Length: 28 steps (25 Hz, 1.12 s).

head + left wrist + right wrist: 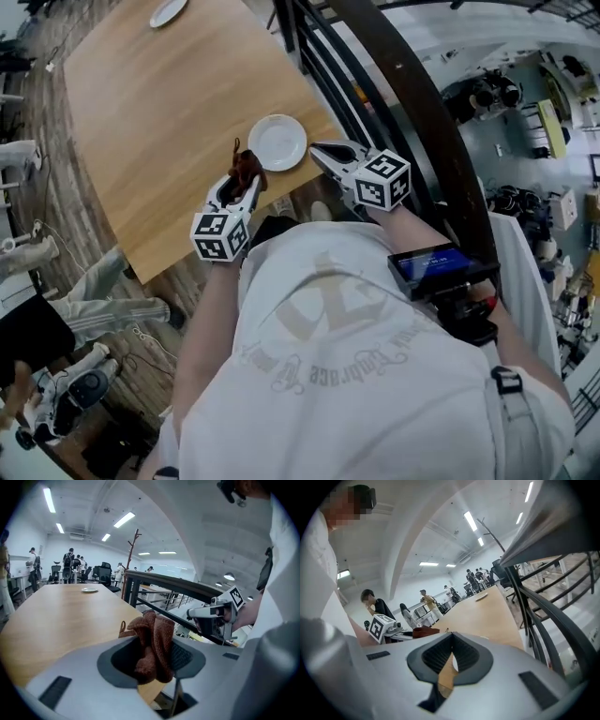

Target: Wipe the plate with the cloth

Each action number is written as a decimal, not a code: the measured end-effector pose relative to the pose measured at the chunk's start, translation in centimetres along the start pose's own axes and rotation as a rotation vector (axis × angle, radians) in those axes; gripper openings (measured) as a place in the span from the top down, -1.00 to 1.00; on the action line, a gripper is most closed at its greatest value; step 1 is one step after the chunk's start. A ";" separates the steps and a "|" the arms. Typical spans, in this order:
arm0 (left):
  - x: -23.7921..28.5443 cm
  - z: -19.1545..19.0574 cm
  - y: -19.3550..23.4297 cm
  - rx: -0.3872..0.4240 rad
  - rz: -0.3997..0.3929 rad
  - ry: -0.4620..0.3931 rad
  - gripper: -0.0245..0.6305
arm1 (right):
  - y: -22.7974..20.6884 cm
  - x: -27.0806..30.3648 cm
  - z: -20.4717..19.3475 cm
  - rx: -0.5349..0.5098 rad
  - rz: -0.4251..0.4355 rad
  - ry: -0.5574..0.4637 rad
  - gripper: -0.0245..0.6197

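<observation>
The cloth [152, 641] looks a rough, nubby terry weave, the plate [277, 142] smooth and glossy, the tabletop [169, 122] smooth, matt wood grain.

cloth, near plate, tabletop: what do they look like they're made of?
Cloth: rust-brown textile, likely terry or microfibre; nubbly weave, soft folds, matte.
Plate: white, smooth, faintly glossy, with a raised rim; ceramic or melamine, cannot tell which.
Tabletop: light wood grain, matte; probably laminate or veneer, though solid wood is possible.
</observation>
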State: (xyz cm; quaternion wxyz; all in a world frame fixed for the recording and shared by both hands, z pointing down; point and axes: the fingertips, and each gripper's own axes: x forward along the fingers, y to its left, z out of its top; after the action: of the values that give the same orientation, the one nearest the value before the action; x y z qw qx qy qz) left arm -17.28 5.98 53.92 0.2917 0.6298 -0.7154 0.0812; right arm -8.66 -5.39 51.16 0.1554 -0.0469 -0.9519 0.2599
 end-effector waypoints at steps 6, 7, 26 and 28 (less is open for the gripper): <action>-4.2 -1.0 1.0 -0.070 0.102 -0.081 0.41 | 2.4 0.8 1.1 -0.139 0.070 0.019 0.88; -4.9 -1.1 1.2 -0.079 0.112 -0.092 0.41 | 2.9 0.8 1.0 -0.153 0.080 0.022 0.88; -6.5 -1.3 1.5 -0.094 0.117 -0.121 0.41 | 4.5 2.0 -1.1 -0.185 0.109 0.068 0.88; -6.2 -1.2 1.2 -0.091 0.110 -0.118 0.41 | 4.4 1.8 -1.0 -0.184 0.105 0.067 0.89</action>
State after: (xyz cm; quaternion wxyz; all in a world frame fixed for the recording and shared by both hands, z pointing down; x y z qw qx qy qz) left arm -17.85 12.11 51.99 0.2725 0.5792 -0.7678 0.0275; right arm -10.00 -0.79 50.19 0.1682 -0.1194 -0.9623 0.1775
